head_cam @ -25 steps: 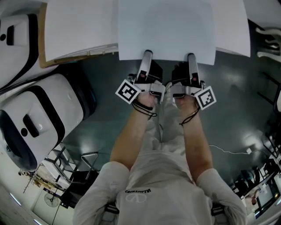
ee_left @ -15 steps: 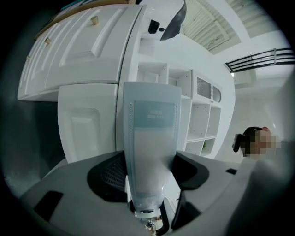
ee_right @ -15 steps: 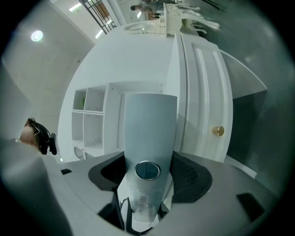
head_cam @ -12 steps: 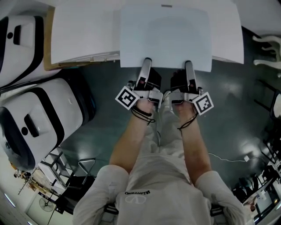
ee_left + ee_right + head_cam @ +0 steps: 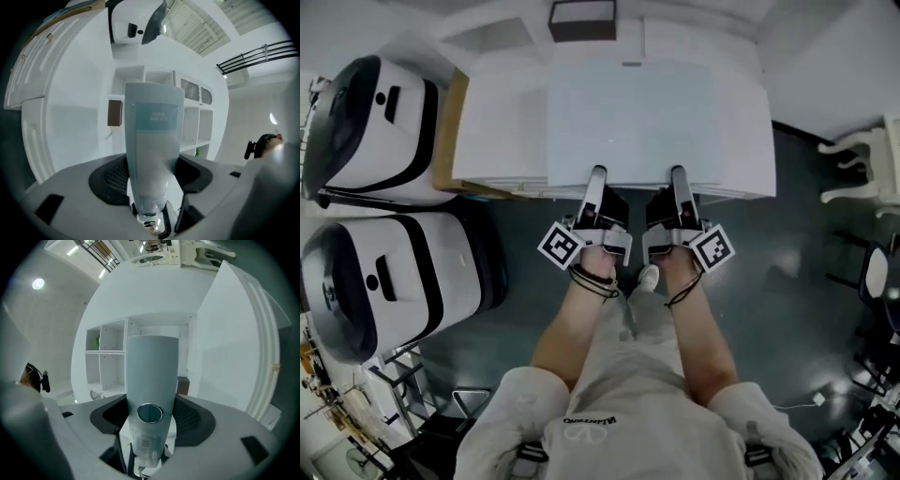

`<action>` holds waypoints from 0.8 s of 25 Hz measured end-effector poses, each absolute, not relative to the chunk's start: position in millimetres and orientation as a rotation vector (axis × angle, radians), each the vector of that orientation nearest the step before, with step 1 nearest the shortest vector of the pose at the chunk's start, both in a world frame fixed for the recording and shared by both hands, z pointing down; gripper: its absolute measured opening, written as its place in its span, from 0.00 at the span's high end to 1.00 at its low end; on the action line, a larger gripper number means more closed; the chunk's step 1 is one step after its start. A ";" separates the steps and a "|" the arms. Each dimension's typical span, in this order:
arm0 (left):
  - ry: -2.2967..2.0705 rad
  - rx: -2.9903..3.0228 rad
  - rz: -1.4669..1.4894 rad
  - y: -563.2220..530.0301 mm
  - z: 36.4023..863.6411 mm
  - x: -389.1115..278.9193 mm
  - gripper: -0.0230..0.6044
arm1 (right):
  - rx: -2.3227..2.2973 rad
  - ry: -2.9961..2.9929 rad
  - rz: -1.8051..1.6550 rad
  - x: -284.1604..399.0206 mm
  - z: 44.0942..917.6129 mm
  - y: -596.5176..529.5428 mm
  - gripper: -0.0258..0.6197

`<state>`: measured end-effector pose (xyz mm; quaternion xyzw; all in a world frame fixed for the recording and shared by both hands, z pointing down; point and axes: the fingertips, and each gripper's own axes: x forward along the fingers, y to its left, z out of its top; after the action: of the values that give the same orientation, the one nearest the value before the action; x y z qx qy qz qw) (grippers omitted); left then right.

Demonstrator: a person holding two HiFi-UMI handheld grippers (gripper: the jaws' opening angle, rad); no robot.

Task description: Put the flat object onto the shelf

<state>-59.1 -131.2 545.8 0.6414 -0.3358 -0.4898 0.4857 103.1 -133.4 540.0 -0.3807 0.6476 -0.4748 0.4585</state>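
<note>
Since earlier frame: both grippers and flat panel raised, jaws just closing tighter. Left gripper [image 5: 596,178] at panel's 7 o'clock, right gripper [image 5: 677,176] at 5 o'clock. Each clamps near edge of flat panel [image 5: 633,117], likely paired to keep it level. White shelf unit [image 5: 741,131] beyond, 12 o'clock; panel not yet placed.

Bright, even light with a ceiling lamp [image 5: 38,284] glaring; fisheye edges darken, and the near flat object [image 5: 152,154] blurs.
</note>
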 end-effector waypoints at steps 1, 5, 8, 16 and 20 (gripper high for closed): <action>-0.820 1.574 -1.200 -133.9 532.3 -59.4 0.52 | -0.925 1.604 -1.163 103.1 527.8 -136.7 0.51; -0.839 1.616 -1.222 -146.5 485.9 -60.7 0.52 | -0.868 1.639 -1.148 102.6 484.8 -153.6 0.51; -0.857 1.606 -1.230 -151.7 462.6 -59.9 0.52 | -0.847 1.644 -1.170 101.9 463.4 -161.4 0.51; -0.924 1.559 -1.186 -159.0 414.8 -60.0 0.52 | -0.885 1.610 -1.253 102.2 418.1 -171.6 0.51; -0.928 1.575 -1.159 -174.3 381.4 -64.9 0.52 | -0.878 1.608 -1.249 97.2 386.6 -186.5 0.51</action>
<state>-64.9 -174.3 381.4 0.6425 -0.3786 -0.4729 0.4692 97.2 -186.5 386.6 -0.3546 0.6490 -0.5042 0.4460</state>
